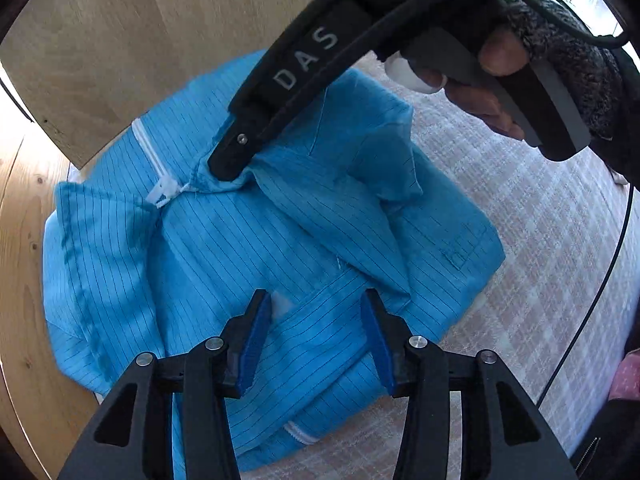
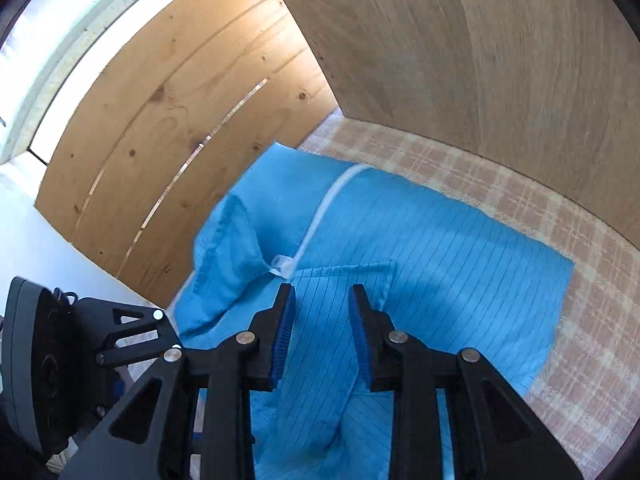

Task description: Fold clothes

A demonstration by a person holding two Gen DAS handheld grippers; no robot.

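Tongs number two, each with black arms and ribbed blue pads. At lower centre of the left wrist view the left gripper (image 1: 316, 340) gapes above one pinstriped blue garment (image 1: 248, 240) lying rumpled on a checked blanket (image 1: 540, 240). Farther up, the right gripper (image 1: 226, 166), hand-held, presses near the white zipper (image 1: 158, 168); its own view shows it parted.

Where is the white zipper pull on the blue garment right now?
In the left wrist view the white zipper pull lies left of centre on the blue pinstriped garment, just left of the right hand-held gripper tip; in the right wrist view it sits just ahead of that gripper's fingers.
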